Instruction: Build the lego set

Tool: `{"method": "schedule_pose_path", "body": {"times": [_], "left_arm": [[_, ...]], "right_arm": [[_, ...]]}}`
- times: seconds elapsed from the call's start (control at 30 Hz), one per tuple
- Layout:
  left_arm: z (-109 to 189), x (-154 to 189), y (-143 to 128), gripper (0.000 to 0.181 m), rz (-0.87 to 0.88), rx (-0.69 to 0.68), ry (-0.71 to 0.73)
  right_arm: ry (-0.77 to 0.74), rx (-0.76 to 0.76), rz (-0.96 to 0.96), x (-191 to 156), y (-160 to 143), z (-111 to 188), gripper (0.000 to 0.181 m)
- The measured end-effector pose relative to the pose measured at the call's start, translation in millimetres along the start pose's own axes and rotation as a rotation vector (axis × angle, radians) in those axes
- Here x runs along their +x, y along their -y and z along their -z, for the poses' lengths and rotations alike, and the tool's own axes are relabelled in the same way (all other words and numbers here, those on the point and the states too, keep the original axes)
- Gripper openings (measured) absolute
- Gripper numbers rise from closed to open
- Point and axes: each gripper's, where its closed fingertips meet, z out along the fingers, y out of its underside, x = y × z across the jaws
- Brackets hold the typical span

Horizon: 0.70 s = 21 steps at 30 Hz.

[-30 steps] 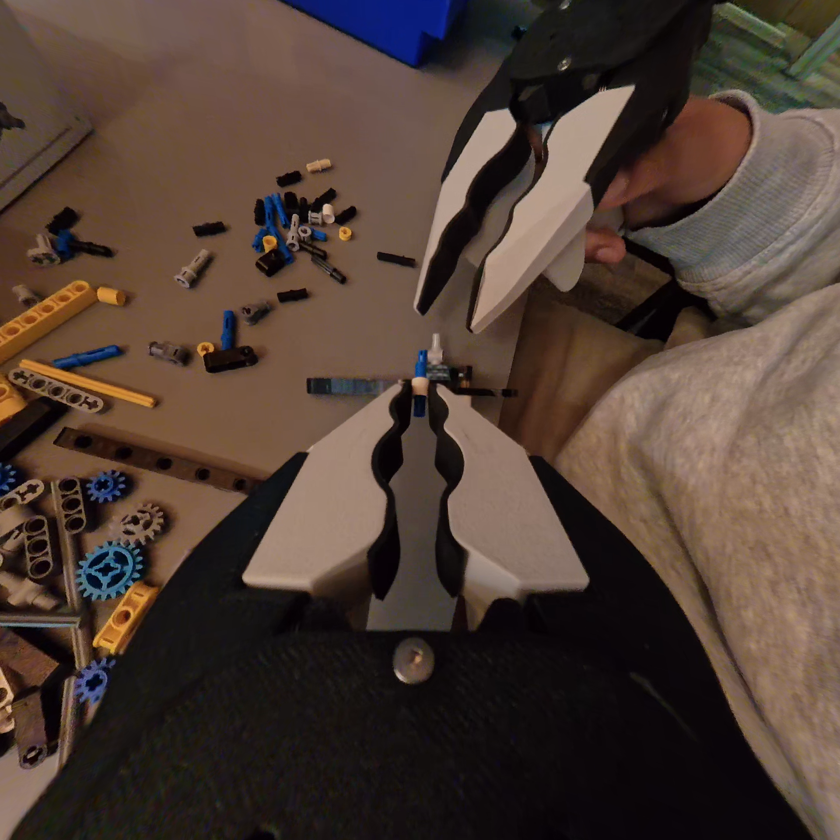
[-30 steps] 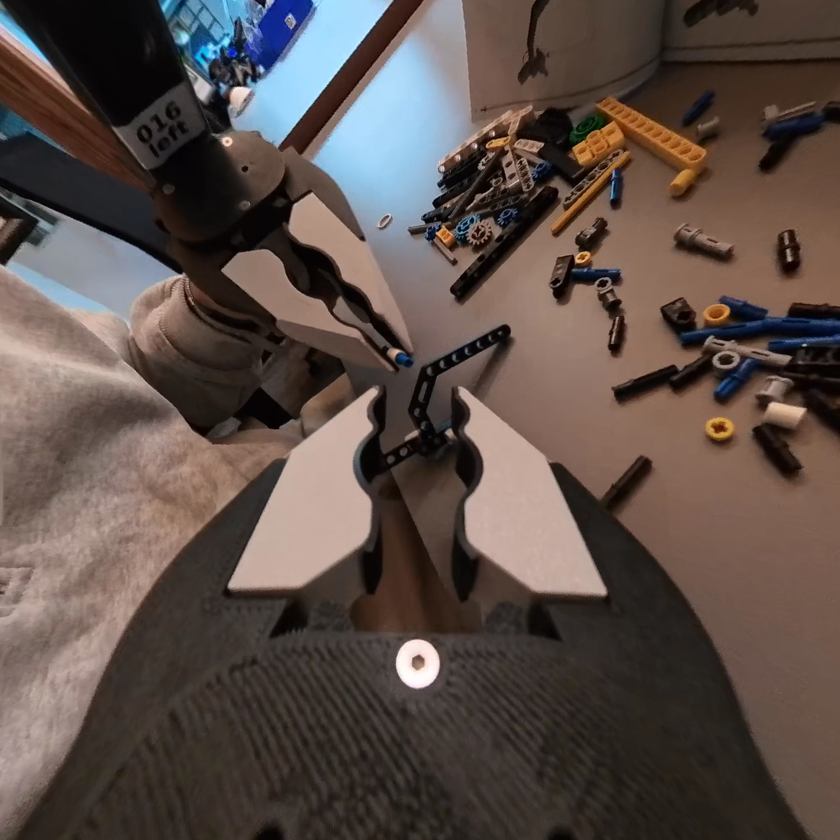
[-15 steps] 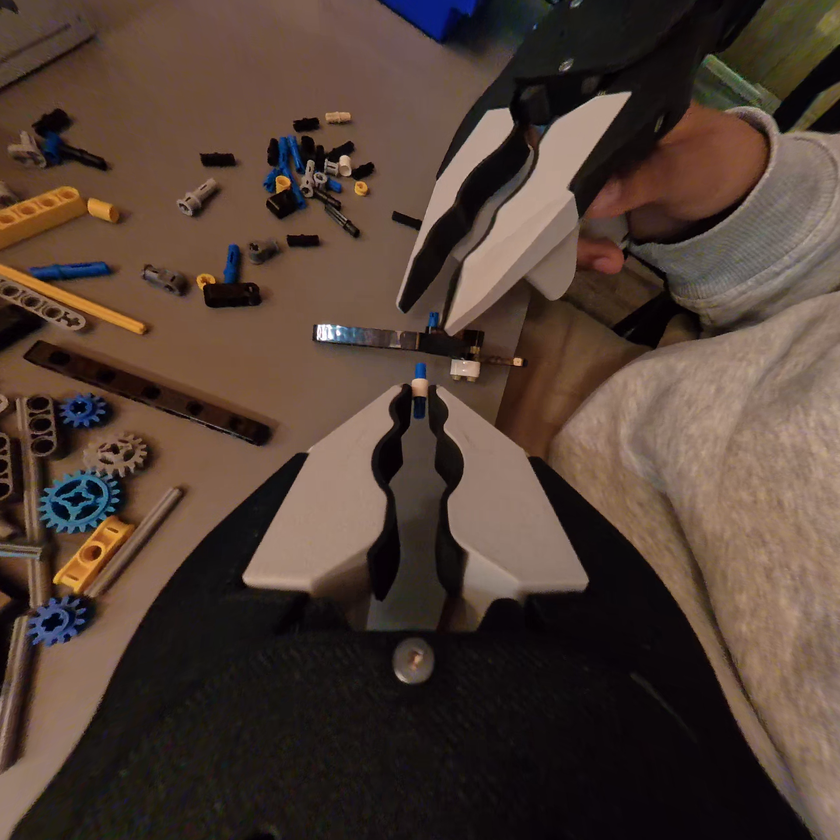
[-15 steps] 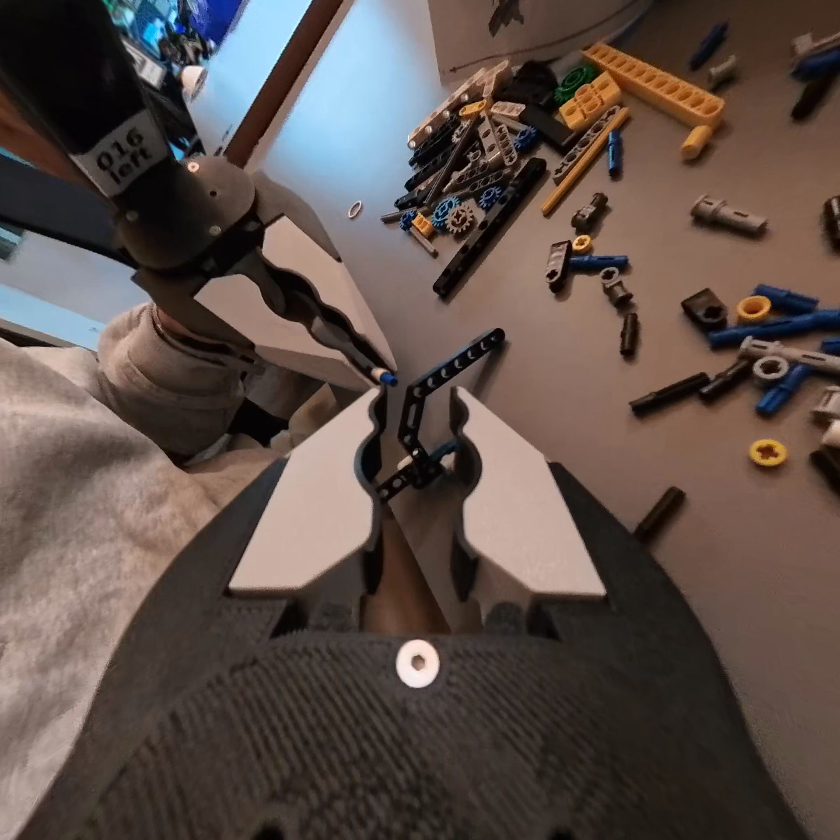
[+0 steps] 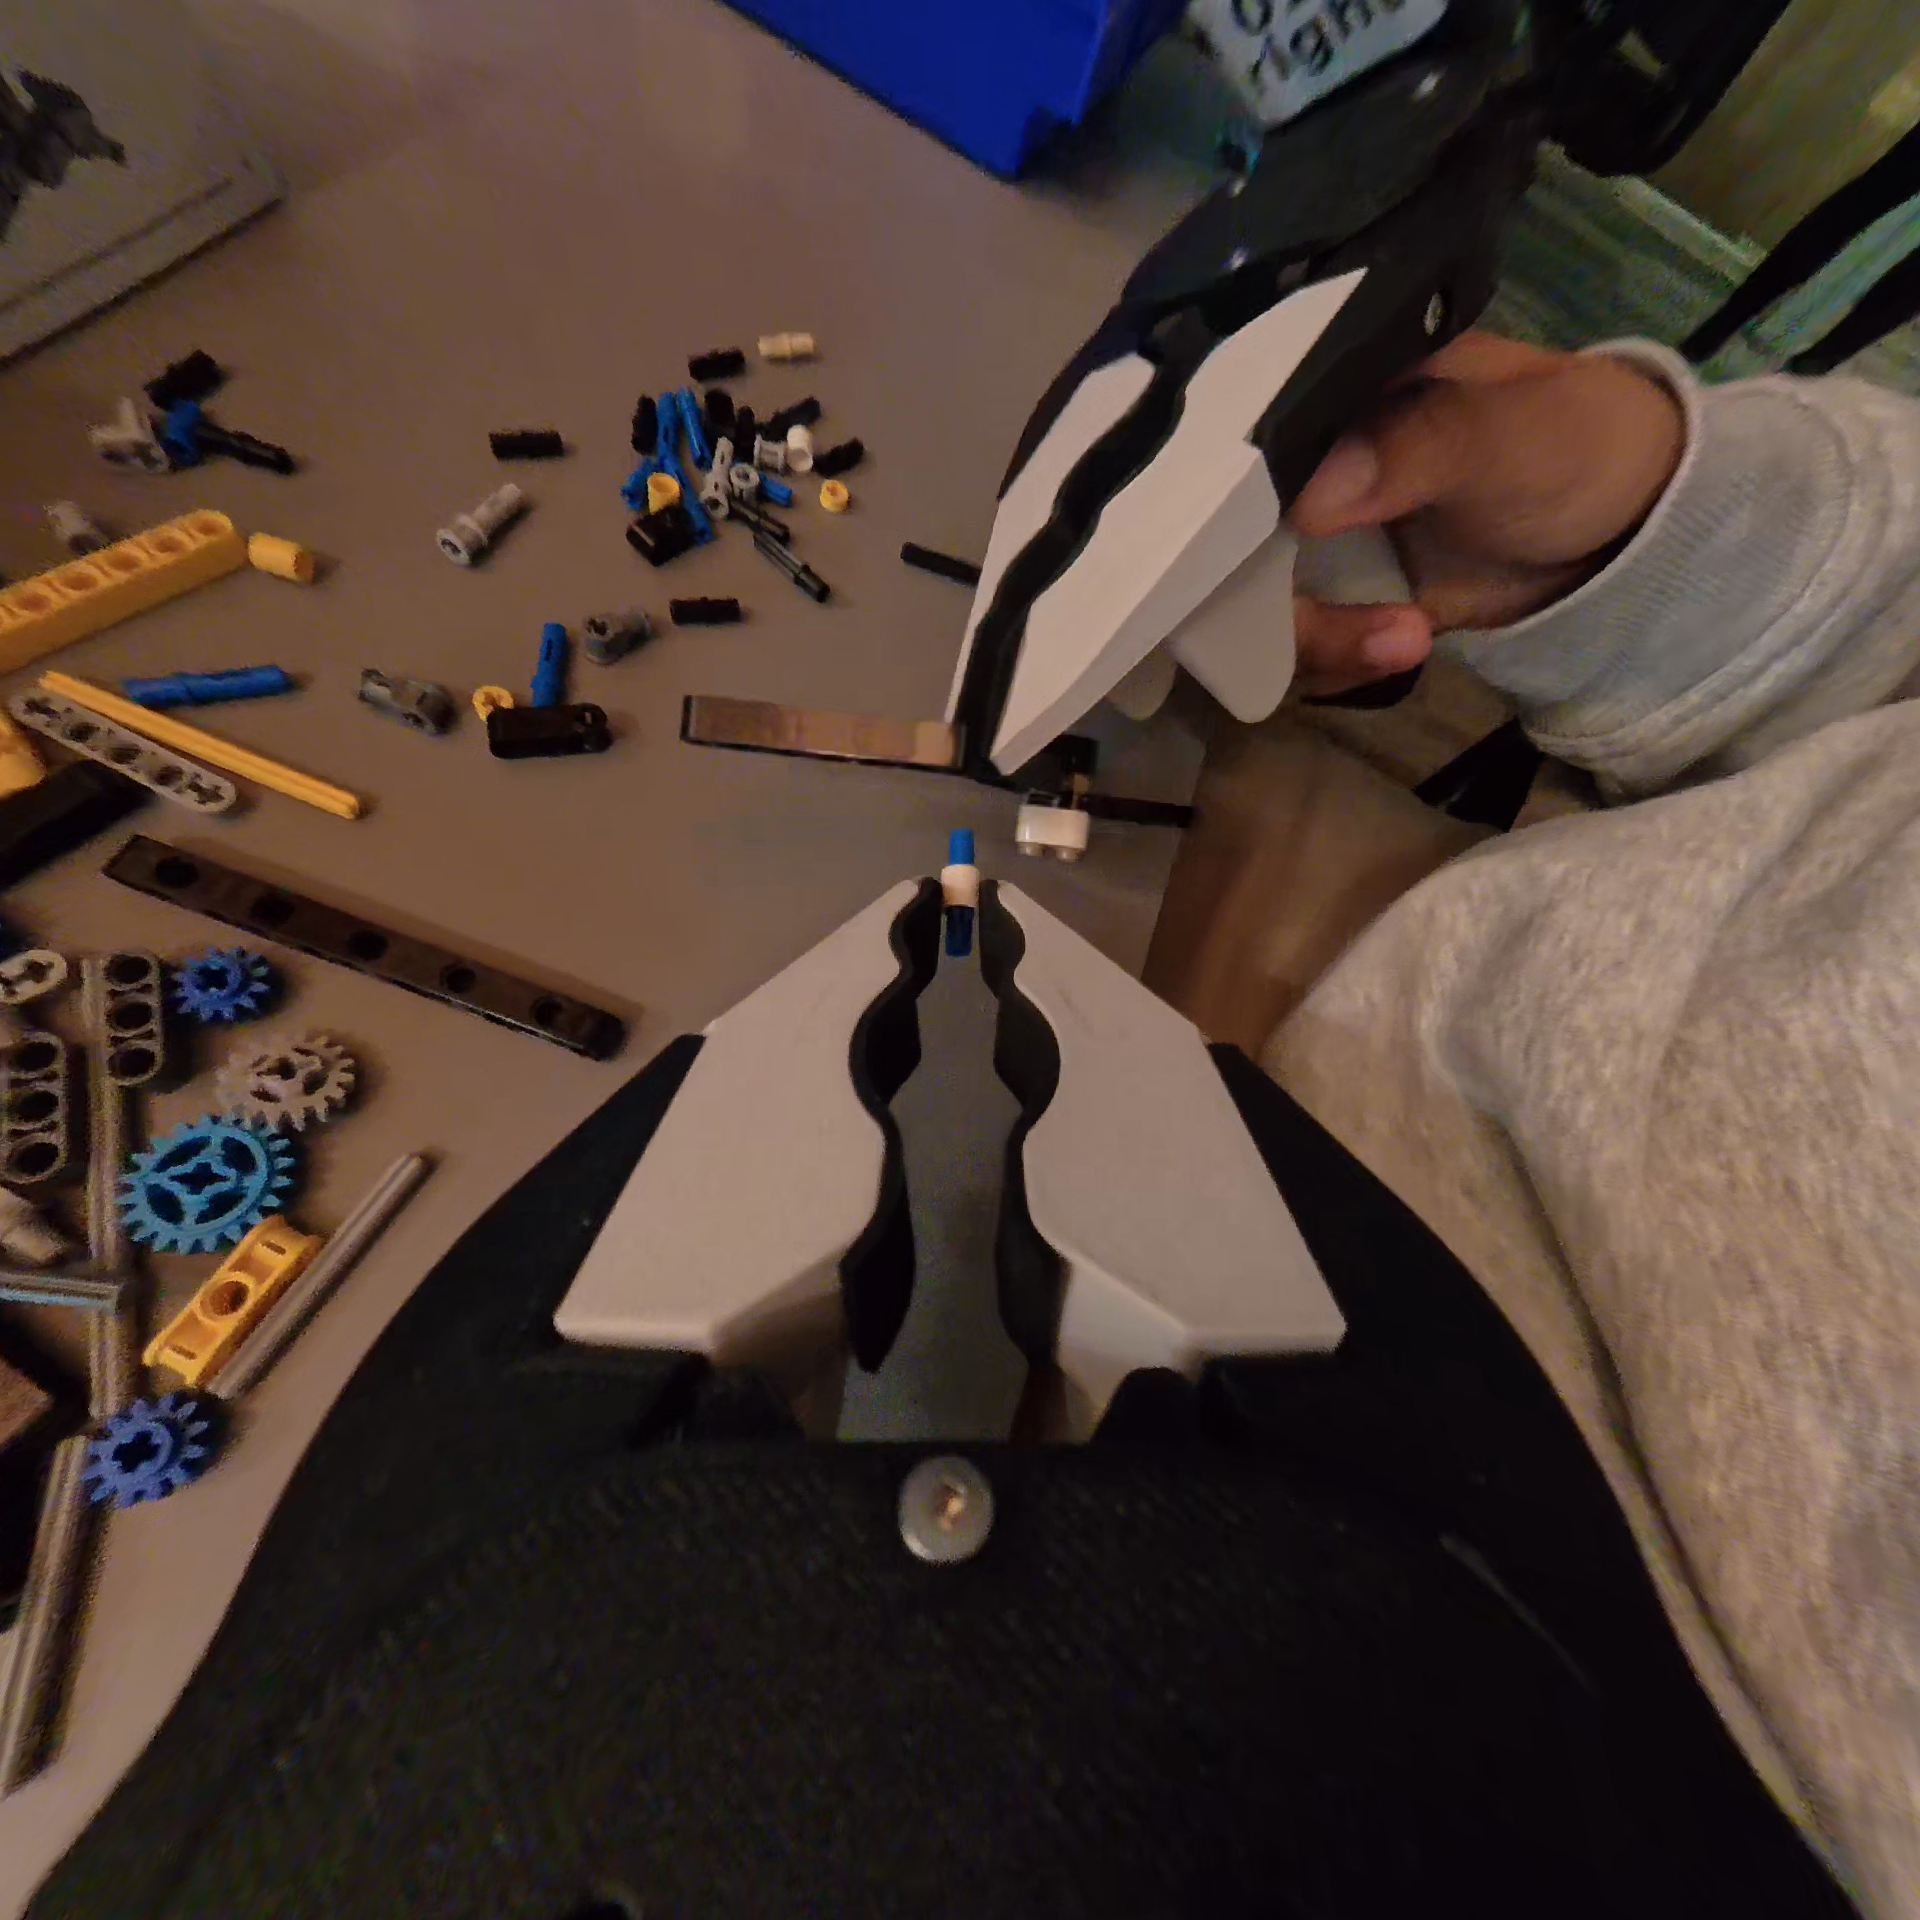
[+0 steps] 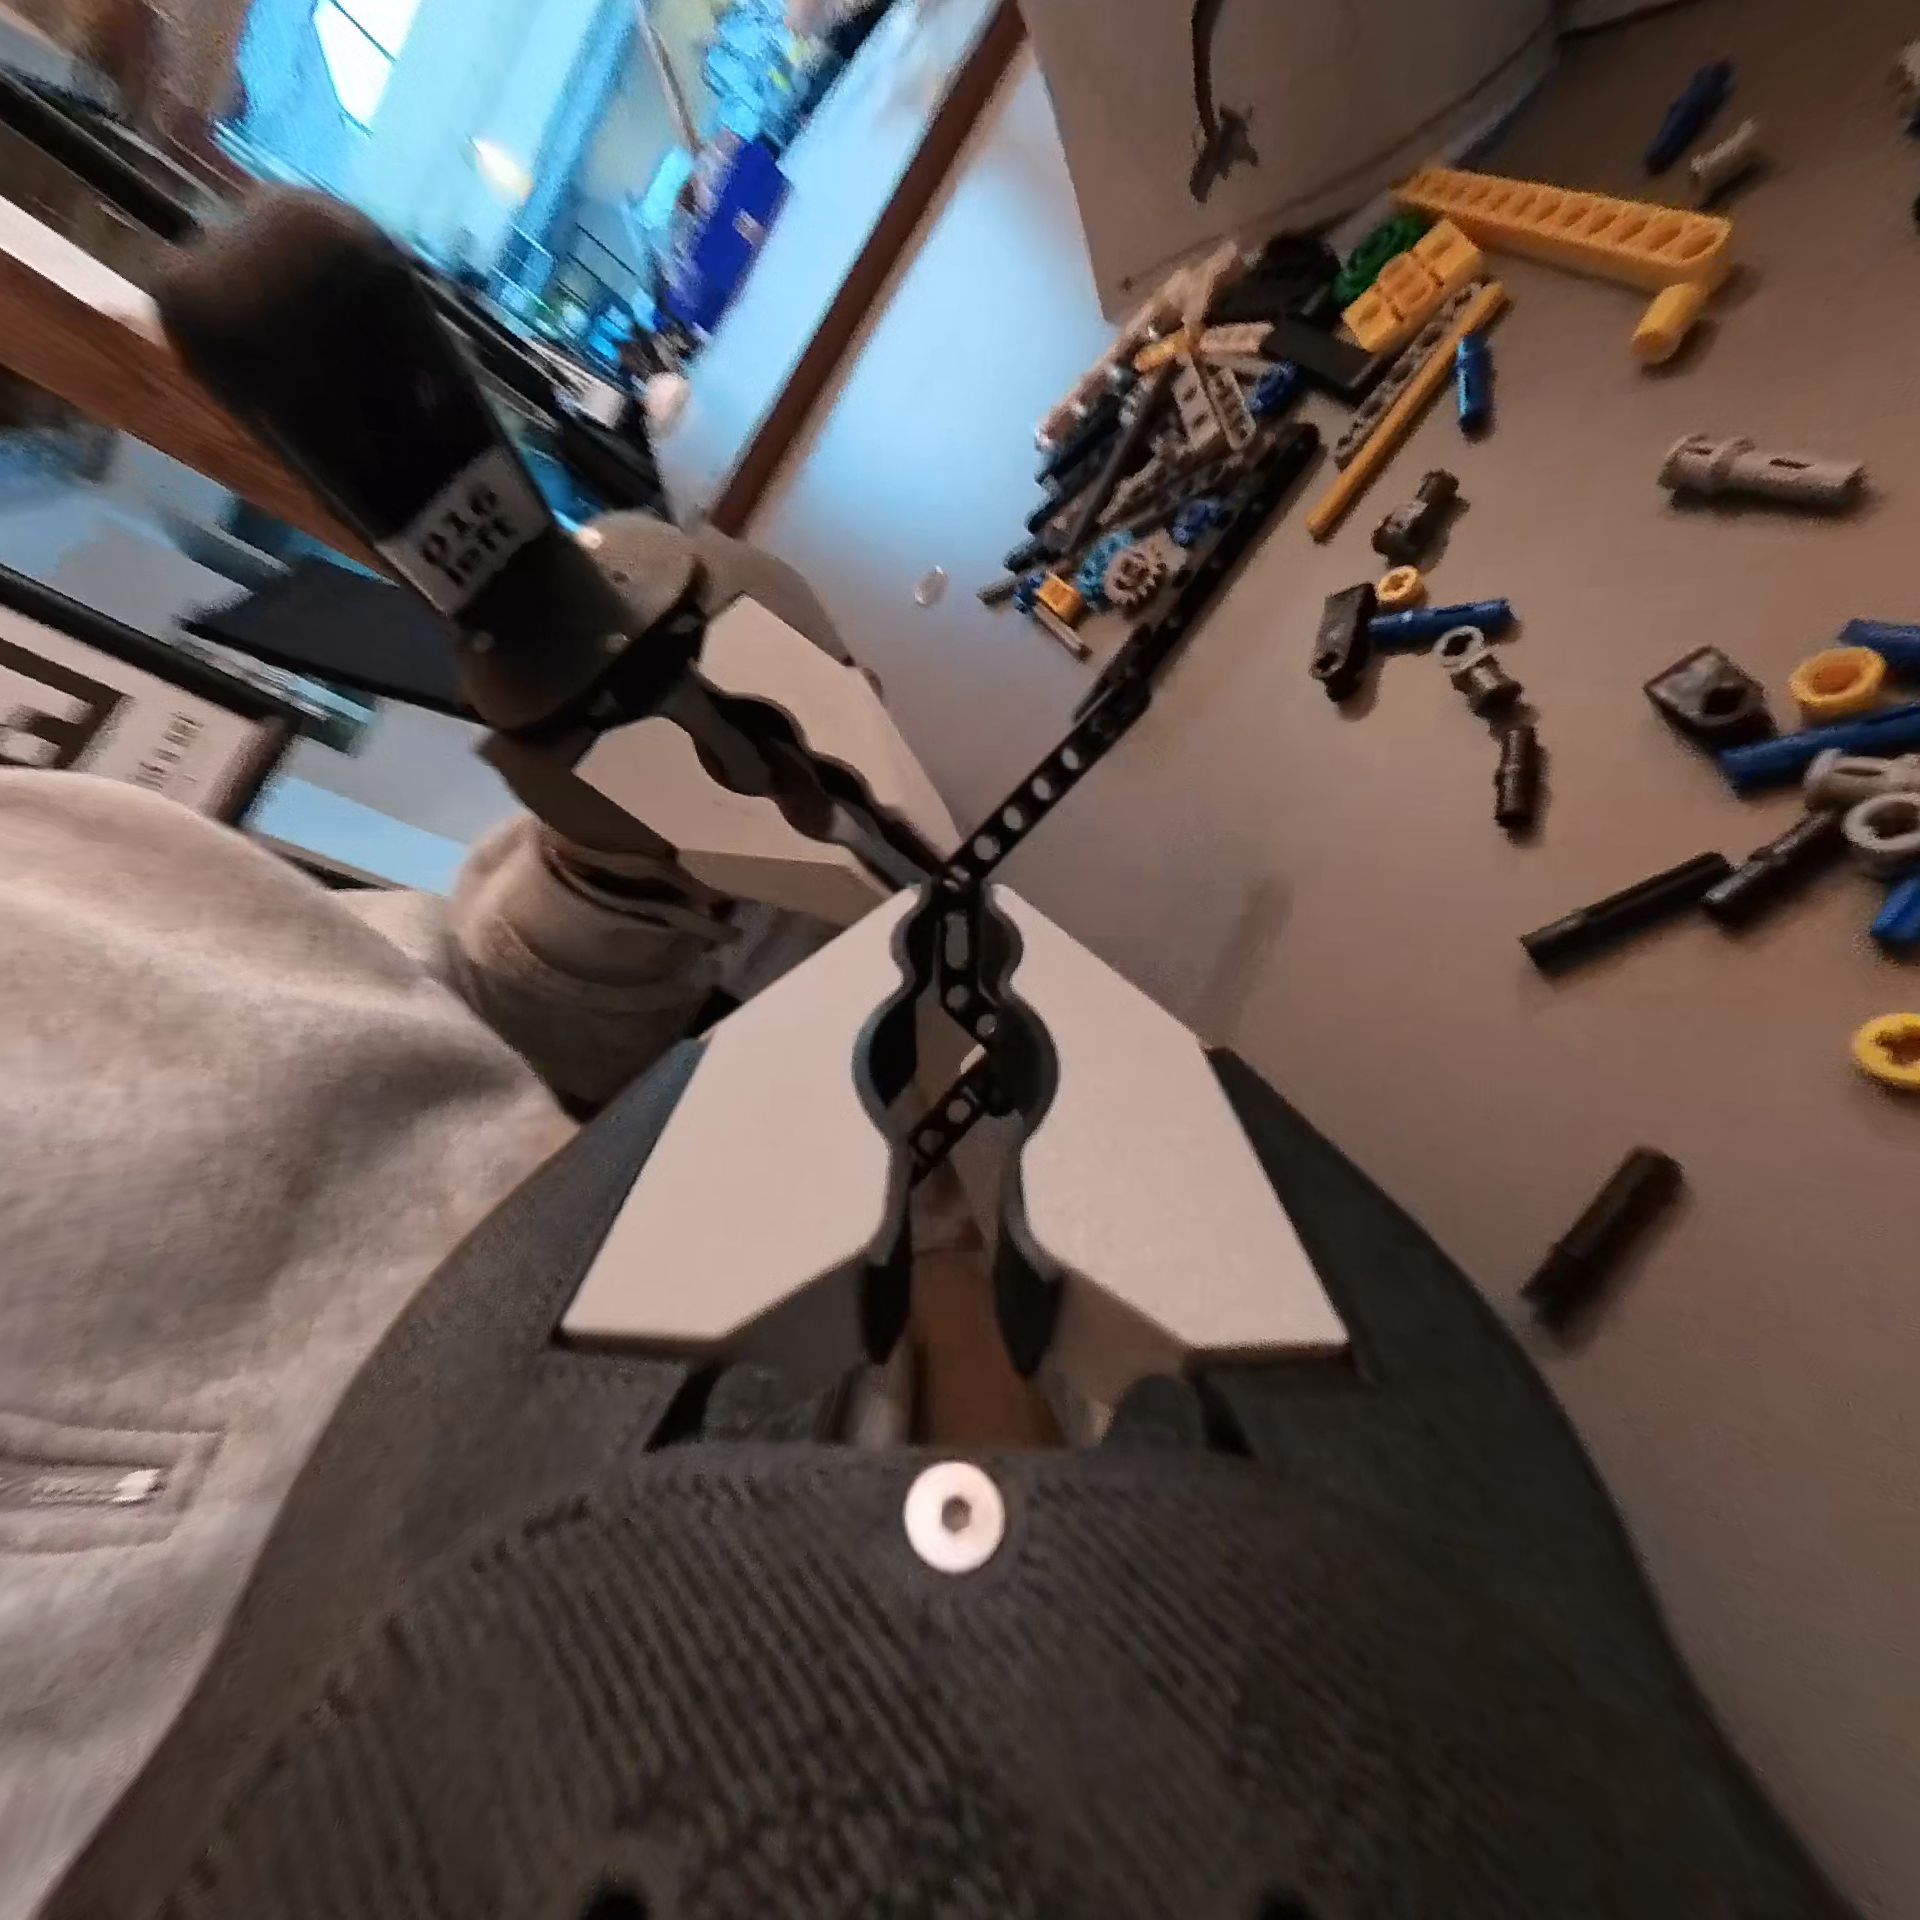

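My left gripper is shut on a blue pin with a white bush on it; the pin sticks out past the tips. My right gripper is shut on a thin, bent black beam with several holes. In the left wrist view the right gripper comes down from the upper right and holds that beam near the table's edge. A small white piece hangs on the beam's near end, just right of the pin tip. The left gripper meets the beam in the right wrist view.
Loose parts lie over the grey table: a long black beam, blue and grey gears, a yellow beam, and a heap of small pins. A blue box stands at the back. A grey sleeve fills the right. My left and right fingertips are right by each other.
My right gripper was open around the bent black beam and has shut on it. The left gripper, still holding the pin, has come closer to the beam.
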Motion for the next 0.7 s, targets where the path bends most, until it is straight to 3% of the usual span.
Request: {"method": "schedule_pose_path", "body": {"times": [0.17,0.33,0.47,0.7], "left_arm": [[10,9,17,0.005,-0.028,0.058,0.003],[21,21,36,0.005,-0.025,0.134,-0.016],[22,26,39,0.004,-0.014,0.156,-0.03],[20,21,35,0.004,0.011,0.147,-0.026]], "right_arm": [[0.316,0.134,-0.196,-28,18,19,0.004],[0.435,0.173,-0.242,-41,26,27,0.004],[0.408,0.147,-0.218,-42,21,22,0.004],[0.226,0.079,-0.043,-38,12,13,0.004]]}}
